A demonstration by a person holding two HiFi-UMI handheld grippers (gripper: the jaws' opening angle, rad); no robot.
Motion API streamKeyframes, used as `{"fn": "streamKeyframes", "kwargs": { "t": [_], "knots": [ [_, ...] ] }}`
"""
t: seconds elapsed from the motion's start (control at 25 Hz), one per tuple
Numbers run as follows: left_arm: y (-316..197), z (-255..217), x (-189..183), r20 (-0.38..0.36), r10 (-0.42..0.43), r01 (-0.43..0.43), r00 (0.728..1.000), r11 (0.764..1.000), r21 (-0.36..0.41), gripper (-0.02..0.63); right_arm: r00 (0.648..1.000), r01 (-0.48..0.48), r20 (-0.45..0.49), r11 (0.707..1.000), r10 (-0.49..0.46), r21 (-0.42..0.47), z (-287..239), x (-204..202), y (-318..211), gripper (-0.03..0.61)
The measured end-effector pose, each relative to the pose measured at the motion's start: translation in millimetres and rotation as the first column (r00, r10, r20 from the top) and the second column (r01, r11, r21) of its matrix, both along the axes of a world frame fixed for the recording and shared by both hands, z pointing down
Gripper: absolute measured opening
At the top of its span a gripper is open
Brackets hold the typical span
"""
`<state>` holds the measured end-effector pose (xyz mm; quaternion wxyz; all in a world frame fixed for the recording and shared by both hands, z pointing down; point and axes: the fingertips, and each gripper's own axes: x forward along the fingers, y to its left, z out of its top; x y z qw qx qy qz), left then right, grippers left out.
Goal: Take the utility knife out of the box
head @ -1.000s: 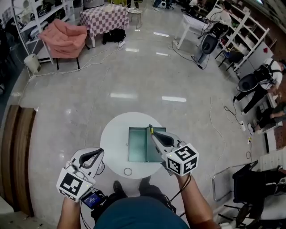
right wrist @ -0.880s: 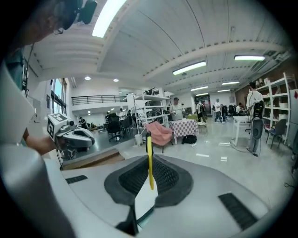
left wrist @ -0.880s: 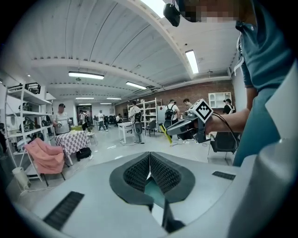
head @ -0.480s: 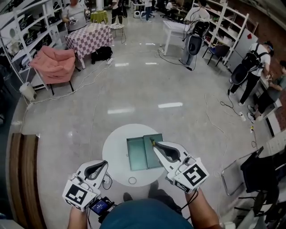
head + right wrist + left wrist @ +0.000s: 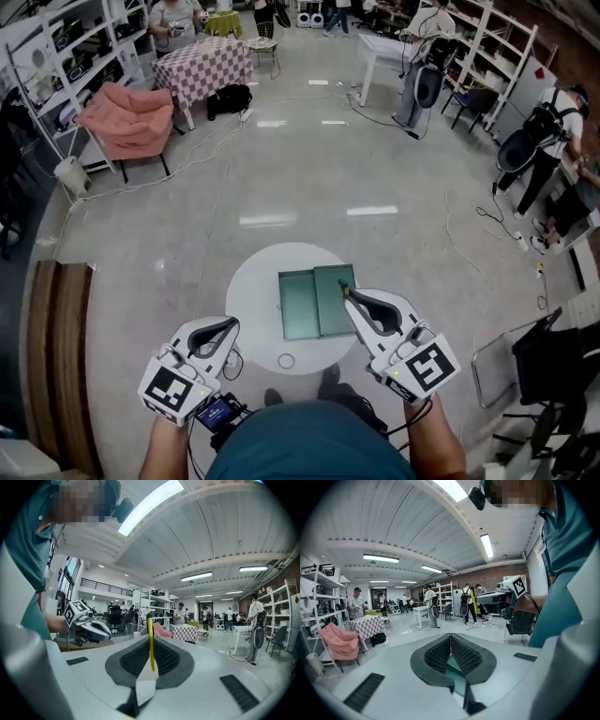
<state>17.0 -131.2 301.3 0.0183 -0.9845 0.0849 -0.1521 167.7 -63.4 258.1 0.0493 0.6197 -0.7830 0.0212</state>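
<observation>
Round white table is standing on the shiny floor, carrying an open green box, both halves lying flat. Right gripper is hanging over the box's right edge, jaws clenching on the yellow knife, which is sticking out past the pads, clear of the box. Left gripper is hovering at the table's left rim, jaws pressed together, grasping nothing. Small ring is lying near the table's front edge.

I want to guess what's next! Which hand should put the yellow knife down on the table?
Right, I'd say. The right gripper is clamped on the yellow utility knife beside the open green box on the round table. The left gripper is shut and empty.
</observation>
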Motion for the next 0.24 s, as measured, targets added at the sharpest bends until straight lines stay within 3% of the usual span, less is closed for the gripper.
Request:
{"fn": "streamKeyframes", "kwargs": {
  "t": [0.24],
  "knots": [
    [-26.0, -7.4, -22.5, -0.011, 0.003, -0.003, 1.0, 1.0, -0.001, 0.02, 1.0, -0.005, -0.018, 1.0, 0.005, -0.01, -8.9, -23.3, -24.3, 0.048]
  ]
}}
